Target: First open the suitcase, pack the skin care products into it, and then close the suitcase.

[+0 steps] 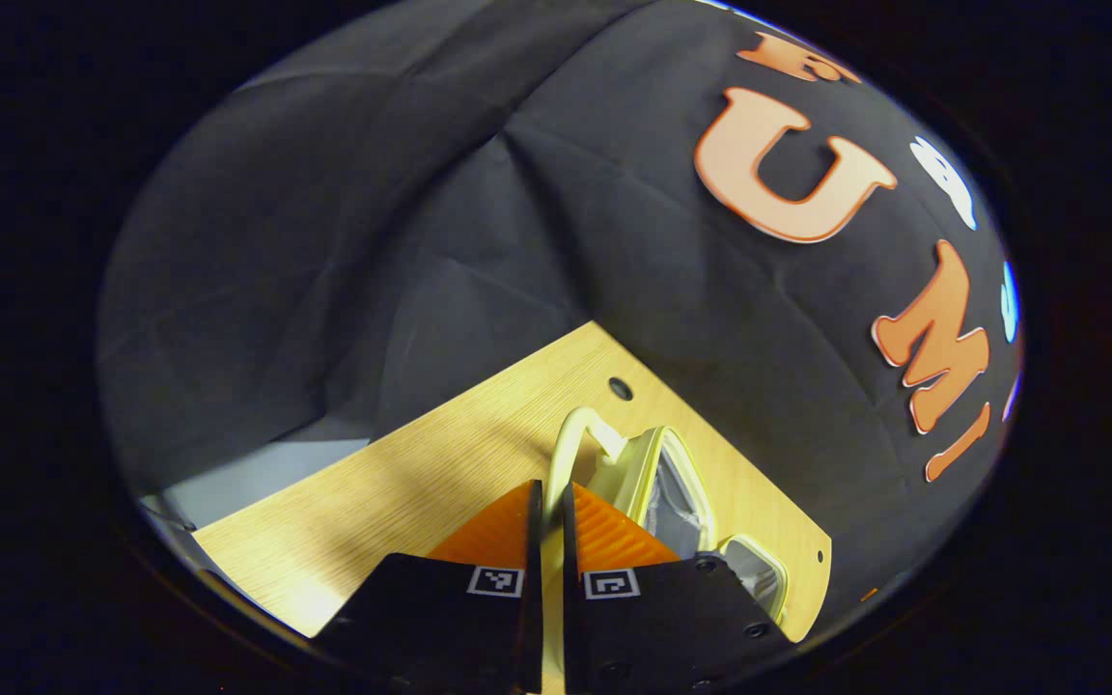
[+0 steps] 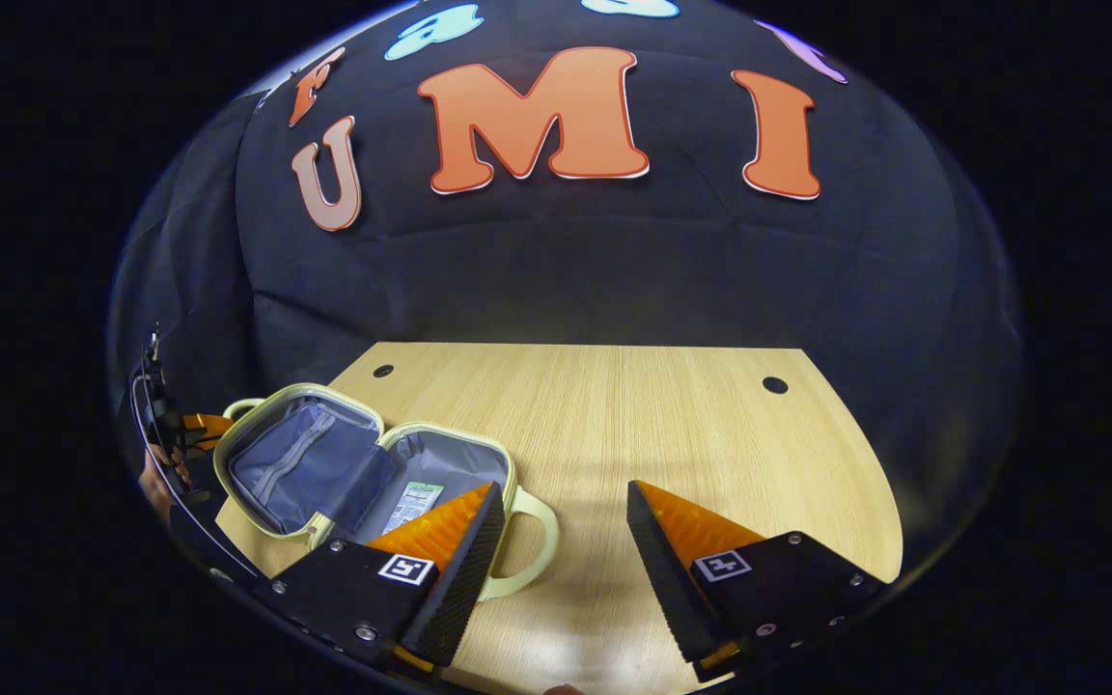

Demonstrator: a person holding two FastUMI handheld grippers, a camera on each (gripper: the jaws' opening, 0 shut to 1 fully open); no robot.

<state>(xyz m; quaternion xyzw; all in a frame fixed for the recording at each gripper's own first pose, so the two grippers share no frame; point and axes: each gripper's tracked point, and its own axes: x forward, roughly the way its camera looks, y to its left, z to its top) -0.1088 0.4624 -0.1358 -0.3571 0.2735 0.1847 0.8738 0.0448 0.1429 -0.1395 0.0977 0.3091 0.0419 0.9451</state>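
Note:
A small pale-yellow suitcase (image 2: pixel 363 463) lies open on the wooden table (image 2: pixel 633 415), its grey-lined lid (image 2: pixel 300 463) tipped up to the left. In the grey base lies a flat packet with a green label (image 2: pixel 411 502). My left gripper (image 1: pixel 552 487) is shut on the lid's handle (image 1: pixel 570 434), with the lid's rim (image 1: pixel 657 473) just beyond its orange fingers. In the right gripper view that left gripper (image 2: pixel 197 427) and a hand sit at the far left edge. My right gripper (image 2: pixel 564 487) hangs open above the table, its left finger (image 2: pixel 450 541) over the base's front handle (image 2: pixel 532 541).
The table (image 1: pixel 392 492) has small round holes near its back corners (image 2: pixel 383 371) (image 2: pixel 775 385). Black cloth walls close it in behind and at the sides. Bare wood stretches right of the suitcase. A pale floor patch (image 1: pixel 257 478) shows past the table's edge.

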